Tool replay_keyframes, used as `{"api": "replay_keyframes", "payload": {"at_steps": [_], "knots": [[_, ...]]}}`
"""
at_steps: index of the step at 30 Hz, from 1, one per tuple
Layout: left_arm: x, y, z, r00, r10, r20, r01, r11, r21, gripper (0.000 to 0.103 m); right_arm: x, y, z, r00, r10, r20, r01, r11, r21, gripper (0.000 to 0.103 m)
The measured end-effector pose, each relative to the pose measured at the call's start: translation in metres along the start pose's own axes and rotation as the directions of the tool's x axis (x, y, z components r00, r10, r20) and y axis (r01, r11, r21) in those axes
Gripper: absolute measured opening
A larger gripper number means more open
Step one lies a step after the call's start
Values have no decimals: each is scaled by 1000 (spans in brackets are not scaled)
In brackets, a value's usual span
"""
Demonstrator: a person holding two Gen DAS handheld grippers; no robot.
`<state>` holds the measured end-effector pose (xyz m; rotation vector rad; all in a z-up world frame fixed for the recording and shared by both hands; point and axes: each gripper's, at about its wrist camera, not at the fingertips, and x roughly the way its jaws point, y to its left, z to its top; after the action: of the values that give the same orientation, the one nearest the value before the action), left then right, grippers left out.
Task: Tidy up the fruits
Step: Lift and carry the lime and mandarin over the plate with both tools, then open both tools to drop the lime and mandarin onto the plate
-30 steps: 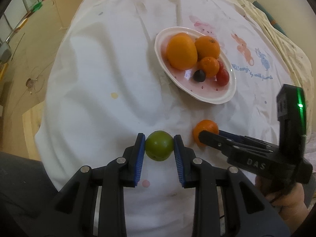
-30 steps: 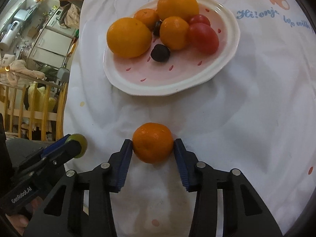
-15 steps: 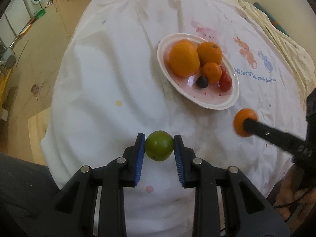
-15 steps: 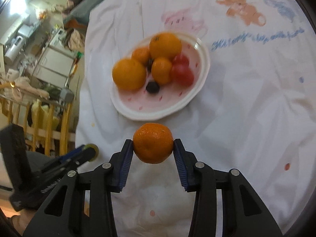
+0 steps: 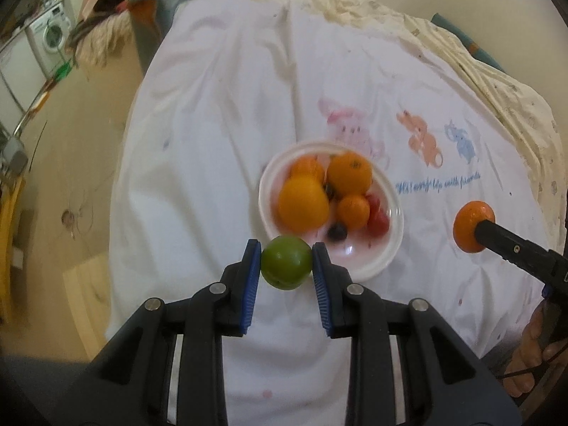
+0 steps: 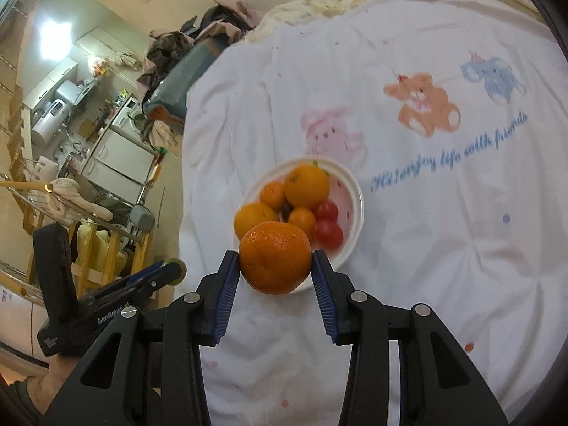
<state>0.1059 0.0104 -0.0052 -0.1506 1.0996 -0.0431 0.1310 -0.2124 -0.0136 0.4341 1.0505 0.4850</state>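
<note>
My left gripper (image 5: 286, 262) clamps a green fruit (image 5: 286, 262), my right gripper (image 6: 275, 263) an orange (image 6: 275, 262), both aloft before the plate (image 5: 390, 252). It's crowded there: either fruit dropped carelessly might roll off.

Both tools (image 5: 286, 266) (image 6: 275, 266) higher above plate (image 5: 387, 259).

The plate (image 5: 388, 248) sits mid-frame on the white printed cloth (image 5: 213, 149) covering the desk. Oranges (image 5: 303, 204) and tomatoes (image 5: 378, 218) crowd its upper half; only its lower right portion shows bare pink surface. The left tongs (image 5: 287, 262), closed on a green fruit (image 5: 286, 262), overlap the plate's lower left rim in frame. The right tongs (image 6: 275, 262), gripping a mandarin (image 6: 275, 257), cover its lower rim. Open cloth lies left, right and above the plate.
</note>
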Motion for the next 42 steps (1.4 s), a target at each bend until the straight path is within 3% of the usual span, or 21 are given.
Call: {"api": "replay_keyframes", "payload": {"at_steps": [6,12,20,28,42], "knots": [[9,-6,32,1000,-5,15,5,1000,26,25,10,8,30,1000,-18,-12,18,998,-53,44],[33,-10,39,1000,-14,-8,15,999,32,25,39,-2,46,999,-20,-49,18,999,-46,44],[64,-8,22,996,-39,-82,40,999,20,25,87,-17,23,987,-21,-162,14,999,-44,44],[75,-16,16,990,-61,-131,65,997,31,25,123,-13,-3,955,-32,-294,14,998,-63,44],[80,-17,13,985,-64,-159,69,997,31,25,126,-23,-6,948,-39,-316,36,999,-16,46]]}}
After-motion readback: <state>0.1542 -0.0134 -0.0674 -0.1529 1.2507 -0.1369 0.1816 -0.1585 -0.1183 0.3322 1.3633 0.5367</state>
